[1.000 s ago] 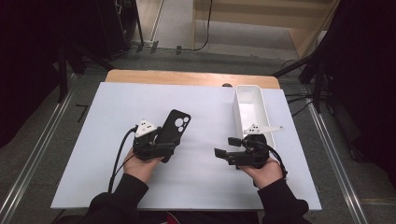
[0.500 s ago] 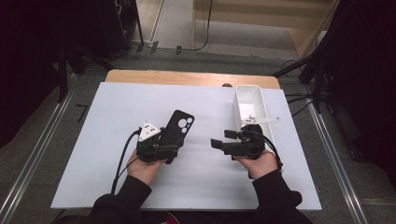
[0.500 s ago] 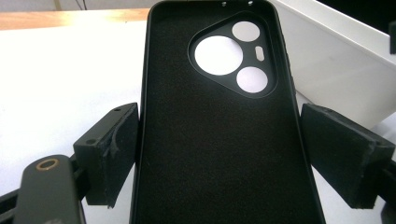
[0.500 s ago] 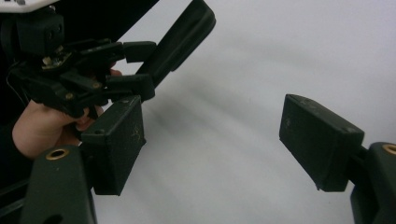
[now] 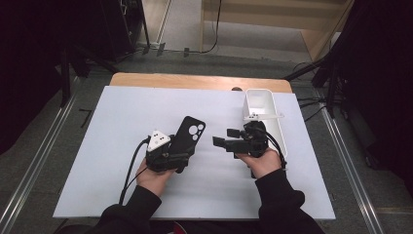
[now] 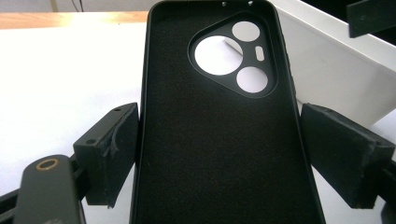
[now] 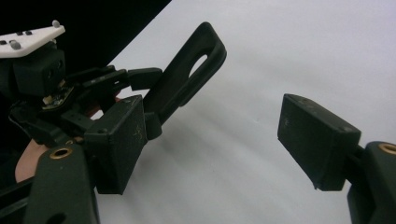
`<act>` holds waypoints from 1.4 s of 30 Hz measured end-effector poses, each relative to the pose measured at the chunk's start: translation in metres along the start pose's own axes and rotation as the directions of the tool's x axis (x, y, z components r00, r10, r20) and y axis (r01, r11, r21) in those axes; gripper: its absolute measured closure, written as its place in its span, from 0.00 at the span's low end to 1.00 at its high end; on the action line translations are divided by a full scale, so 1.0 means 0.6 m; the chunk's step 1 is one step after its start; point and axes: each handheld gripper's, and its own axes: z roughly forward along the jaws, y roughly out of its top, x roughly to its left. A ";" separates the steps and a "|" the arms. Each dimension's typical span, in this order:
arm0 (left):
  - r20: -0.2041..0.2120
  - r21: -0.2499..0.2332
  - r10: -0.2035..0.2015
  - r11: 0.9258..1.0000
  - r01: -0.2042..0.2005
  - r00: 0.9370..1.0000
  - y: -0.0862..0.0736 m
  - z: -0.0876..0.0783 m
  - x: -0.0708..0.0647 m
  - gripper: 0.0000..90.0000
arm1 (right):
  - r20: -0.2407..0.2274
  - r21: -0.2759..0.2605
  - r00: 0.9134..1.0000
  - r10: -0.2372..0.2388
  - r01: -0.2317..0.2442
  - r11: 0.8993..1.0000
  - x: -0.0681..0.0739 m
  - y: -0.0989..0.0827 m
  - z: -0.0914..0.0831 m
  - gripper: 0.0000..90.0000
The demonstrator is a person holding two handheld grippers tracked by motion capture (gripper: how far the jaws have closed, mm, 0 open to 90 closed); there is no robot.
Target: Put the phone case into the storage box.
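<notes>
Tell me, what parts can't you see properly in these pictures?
- Phone case: its bottom end is cut off by the lower edge of the left gripper view, and in the high view the left gripper covers it.
- White bin: the right gripper and hand hide its near part in the high view.

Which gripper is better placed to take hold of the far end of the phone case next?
Right. The left gripper already clamps the phone case by its long edges, while the right gripper stands open with nothing between its jaws, pointing toward the case.
</notes>
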 end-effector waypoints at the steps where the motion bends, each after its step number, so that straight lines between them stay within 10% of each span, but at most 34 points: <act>1: 0.005 -0.001 -0.005 1.000 0.005 1.000 -0.001 0.001 0.000 0.16 | -0.002 0.002 1.000 0.008 -0.008 1.000 0.000 0.002 0.002 0.25; 42: 0.064 -0.058 0.027 0.998 -0.023 0.998 -0.015 0.007 -0.025 0.16 | -0.067 0.060 0.993 0.101 -0.097 0.993 -0.017 0.042 0.079 0.37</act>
